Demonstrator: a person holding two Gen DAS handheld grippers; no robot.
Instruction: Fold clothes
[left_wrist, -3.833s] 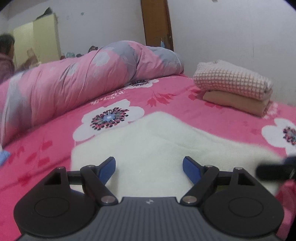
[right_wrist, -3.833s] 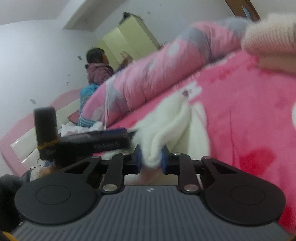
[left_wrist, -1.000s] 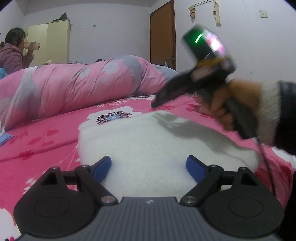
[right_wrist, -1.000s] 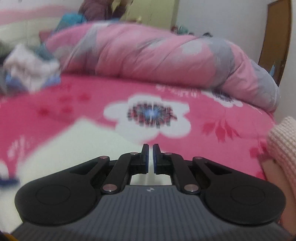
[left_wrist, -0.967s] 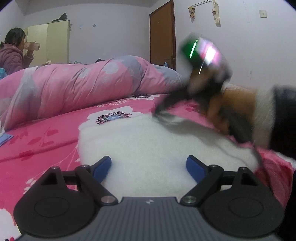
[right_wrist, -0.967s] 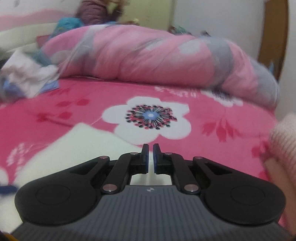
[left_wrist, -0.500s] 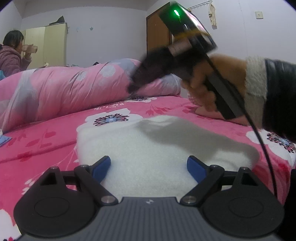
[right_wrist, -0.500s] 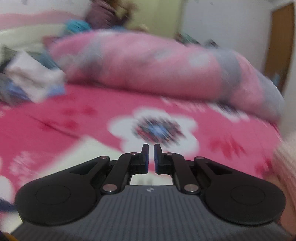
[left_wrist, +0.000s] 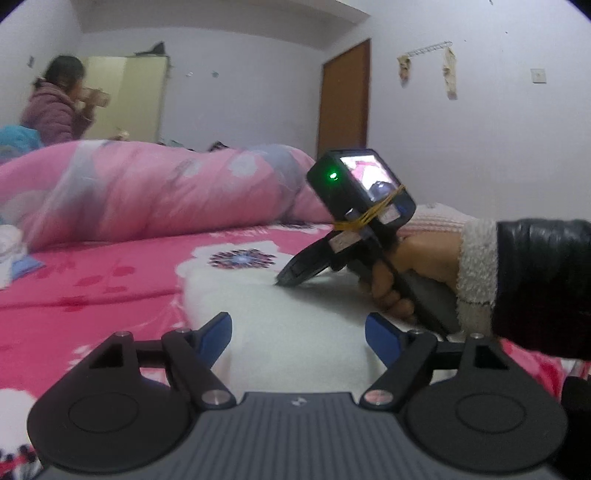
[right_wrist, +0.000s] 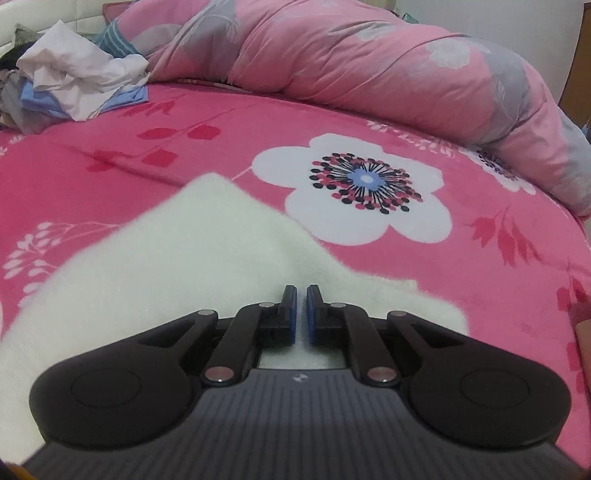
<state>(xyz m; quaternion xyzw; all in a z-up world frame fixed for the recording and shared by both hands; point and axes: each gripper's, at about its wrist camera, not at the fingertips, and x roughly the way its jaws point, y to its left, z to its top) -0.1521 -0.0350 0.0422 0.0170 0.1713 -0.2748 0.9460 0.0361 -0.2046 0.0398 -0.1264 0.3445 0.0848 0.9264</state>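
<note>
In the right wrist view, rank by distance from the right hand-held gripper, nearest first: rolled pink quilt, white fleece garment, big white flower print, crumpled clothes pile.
From the right hand-held gripper:
1. White fleece garment, directly under and ahead of the fingers.
2. Big white flower print, ahead, slightly right.
3. Rolled pink quilt and crumpled clothes pile, quilt across the back, pile far left: too close to call.

Our left gripper (left_wrist: 298, 330) has black linkage arms with silver pivot screws, blue pads (left_wrist: 216, 328), two round discs and a ribbed grey body bearing a small logo. Our right gripper (right_wrist: 300, 310) matches it. Behind its handle, we wear a black sleeve (left_wrist: 543, 284) with a fleecy white cuff (left_wrist: 476, 266).
</note>
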